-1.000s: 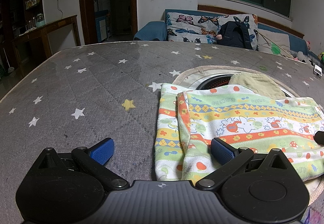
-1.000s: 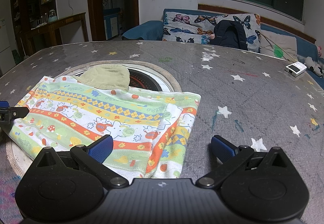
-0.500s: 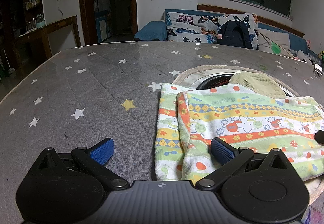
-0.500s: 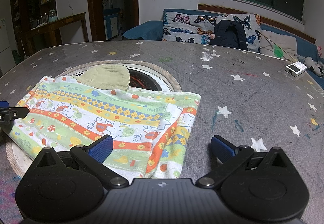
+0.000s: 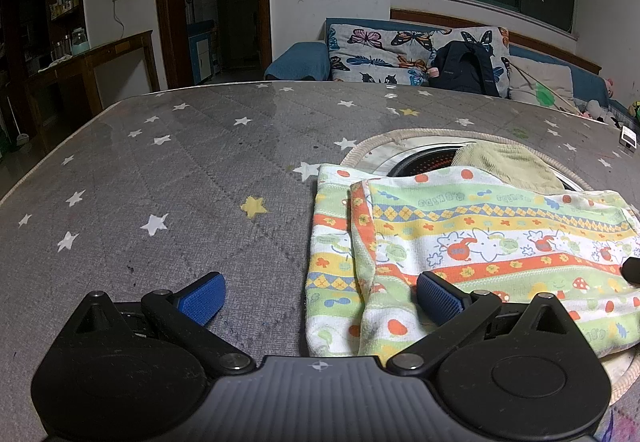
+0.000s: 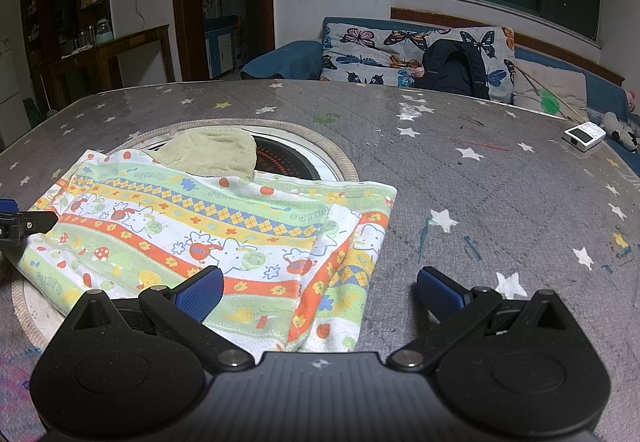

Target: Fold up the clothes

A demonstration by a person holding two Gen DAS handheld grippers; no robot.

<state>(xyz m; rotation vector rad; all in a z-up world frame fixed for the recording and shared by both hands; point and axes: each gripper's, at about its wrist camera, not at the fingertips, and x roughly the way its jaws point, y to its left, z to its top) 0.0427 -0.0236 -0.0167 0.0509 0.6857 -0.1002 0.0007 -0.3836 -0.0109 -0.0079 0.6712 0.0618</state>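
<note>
The left gripper (image 5: 320, 298) is spread wide and holds nothing; its right pad (image 5: 440, 298) rests over the near left corner of the cloth (image 5: 480, 238), its left pad over the bare table (image 5: 180, 178). The right gripper (image 6: 318, 292) is equally wide and empty, its left pad (image 6: 198, 292) over the cloth's (image 6: 208, 230) near right corner. The folded cloth lies flat between the two grippers, its long axis running from one to the other, stripes along it. Beyond its far edge sits a beige hat (image 6: 212, 154).

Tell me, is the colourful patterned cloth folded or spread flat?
Folded. The patterned cloth lies in layers: one end is turned over itself, and doubled edges show there.
</note>
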